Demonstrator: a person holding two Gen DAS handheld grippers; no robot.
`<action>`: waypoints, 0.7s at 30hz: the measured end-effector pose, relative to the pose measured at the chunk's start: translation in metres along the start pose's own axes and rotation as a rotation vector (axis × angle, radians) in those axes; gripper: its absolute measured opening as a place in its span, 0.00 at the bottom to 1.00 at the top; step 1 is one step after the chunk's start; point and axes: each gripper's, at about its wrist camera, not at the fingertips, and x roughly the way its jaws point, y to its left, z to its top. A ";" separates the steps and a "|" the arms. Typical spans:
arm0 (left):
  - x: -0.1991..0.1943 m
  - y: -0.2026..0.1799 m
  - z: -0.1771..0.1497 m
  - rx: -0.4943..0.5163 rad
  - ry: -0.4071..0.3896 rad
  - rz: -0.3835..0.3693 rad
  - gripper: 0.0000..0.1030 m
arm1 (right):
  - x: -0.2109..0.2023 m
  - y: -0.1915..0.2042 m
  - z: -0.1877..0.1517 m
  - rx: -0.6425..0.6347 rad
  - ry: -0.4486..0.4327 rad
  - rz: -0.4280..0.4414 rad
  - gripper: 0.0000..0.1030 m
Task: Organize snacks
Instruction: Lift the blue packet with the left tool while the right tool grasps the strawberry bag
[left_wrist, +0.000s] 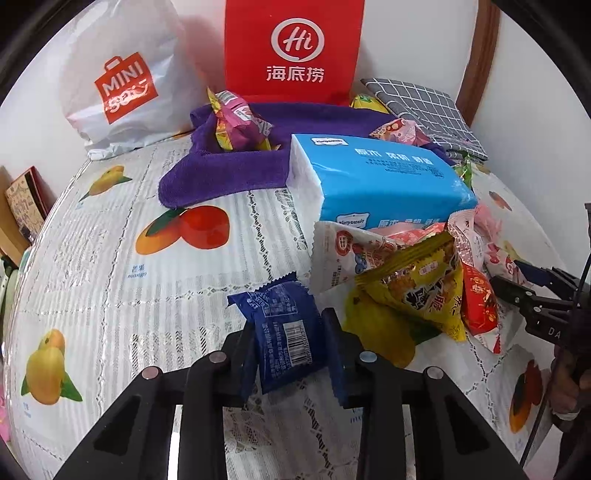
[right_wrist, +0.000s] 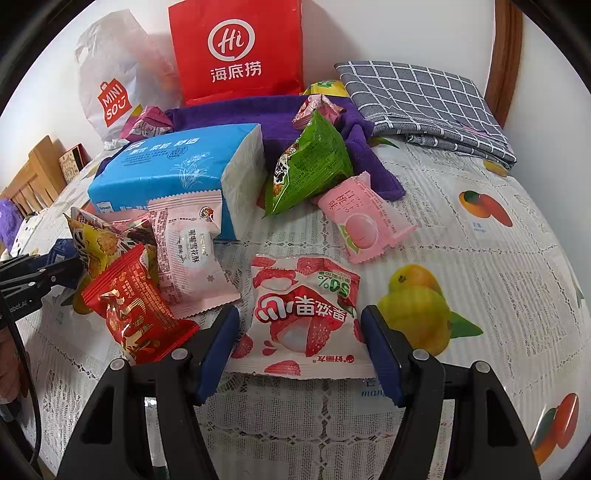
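A dark blue snack packet (left_wrist: 280, 306) stands between the fingers of my left gripper (left_wrist: 290, 343), which is shut on its sides just above the fruit-print tablecloth (left_wrist: 110, 258). In the right wrist view, a white and red lychee packet (right_wrist: 306, 314) lies flat on the cloth. My right gripper (right_wrist: 300, 314) is open, one finger on each side of it. A heap of snacks lies between the two grippers: a yellow triangular packet (left_wrist: 417, 291), a red packet (right_wrist: 136, 314) and a pink packet (right_wrist: 188, 258). The left gripper (right_wrist: 37, 273) shows at the left edge of the right wrist view.
A blue tissue pack (right_wrist: 166, 166) lies mid-table, with a purple towel (left_wrist: 229, 170) behind it holding a pink-yellow packet (left_wrist: 236, 125). A green packet (right_wrist: 310, 166) and a peach packet (right_wrist: 362, 221) lie nearby. A red paper bag (left_wrist: 295, 48), white plastic bag (left_wrist: 125, 81) and grey checked cloth (right_wrist: 424, 96) line the back wall.
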 end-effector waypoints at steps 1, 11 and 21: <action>-0.002 0.001 0.000 -0.002 -0.001 -0.002 0.27 | 0.000 0.000 0.000 0.002 -0.001 -0.001 0.65; -0.024 0.019 -0.001 -0.025 -0.024 0.022 0.27 | -0.011 0.001 -0.002 0.021 -0.015 0.014 0.60; -0.046 0.027 0.010 -0.051 -0.056 0.014 0.27 | -0.031 0.006 0.003 0.037 -0.040 0.029 0.51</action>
